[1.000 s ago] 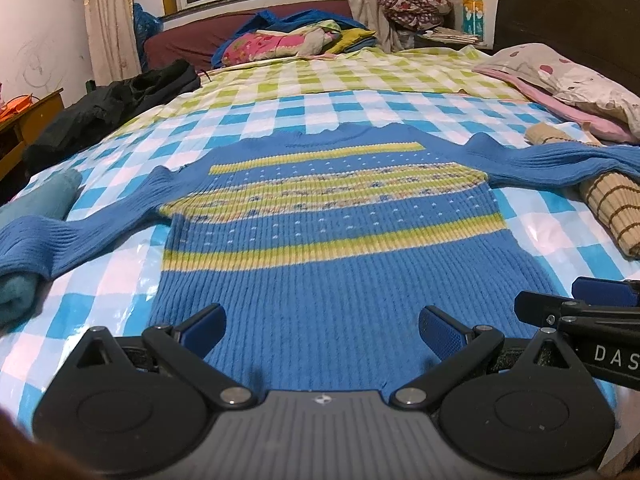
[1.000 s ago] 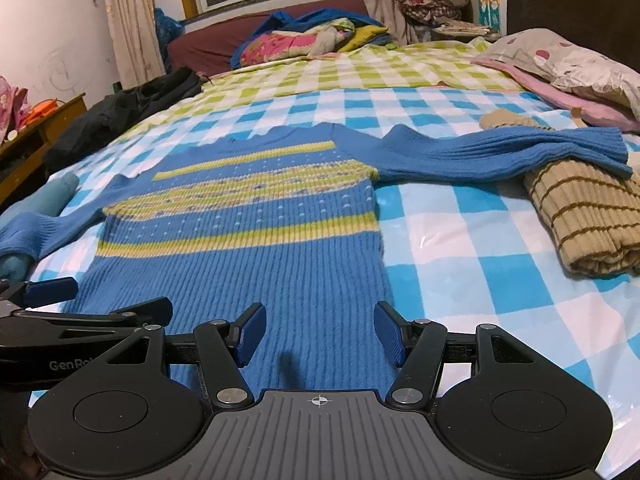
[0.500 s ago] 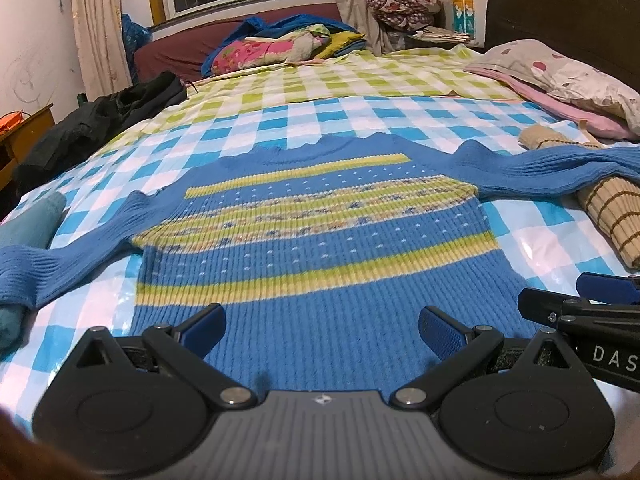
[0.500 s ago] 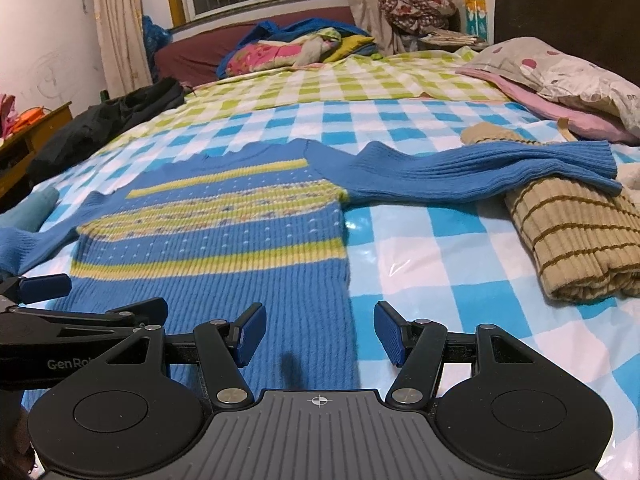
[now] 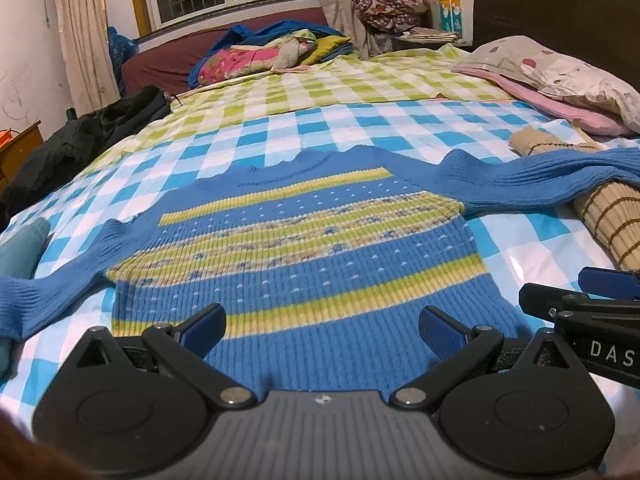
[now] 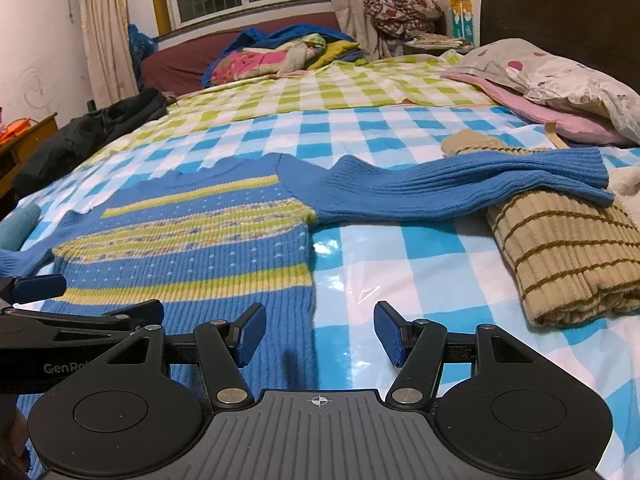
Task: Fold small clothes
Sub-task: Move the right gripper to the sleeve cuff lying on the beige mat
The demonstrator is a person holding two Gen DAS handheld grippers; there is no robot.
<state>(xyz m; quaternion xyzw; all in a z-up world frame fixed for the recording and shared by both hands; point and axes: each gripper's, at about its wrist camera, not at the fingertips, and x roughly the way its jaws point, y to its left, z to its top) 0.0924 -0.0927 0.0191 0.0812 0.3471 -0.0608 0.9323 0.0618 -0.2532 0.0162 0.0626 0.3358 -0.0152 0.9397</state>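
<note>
Lying flat and face-up on the blue-and-white checked sheet (image 5: 352, 128): a blue ribbed sweater (image 5: 304, 248) with yellow-green stripes, hem toward the cameras, collar toward the window. Stretching out to either side: both sleeves, the right sleeve (image 6: 460, 188) draping over a folded tan striped knit (image 6: 568, 256), the left sleeve (image 5: 36, 300) reaching toward a teal rolled cloth (image 5: 20, 244).

Hovering at the hem near its left part: left gripper (image 5: 322, 330), fingers spread wide, pinching nothing. Hovering at the hem's right corner: right gripper (image 6: 320, 334), also spread apart and gripping nothing, its left pad over the knit, its right pad over bare sheet. Whether either is touching the fabric: cannot tell.

Sitting farther back: a green checked sheet (image 5: 340, 88), a dotted pillow (image 6: 560, 76), a black garment (image 5: 80, 136), piled clothes (image 6: 280, 56).
</note>
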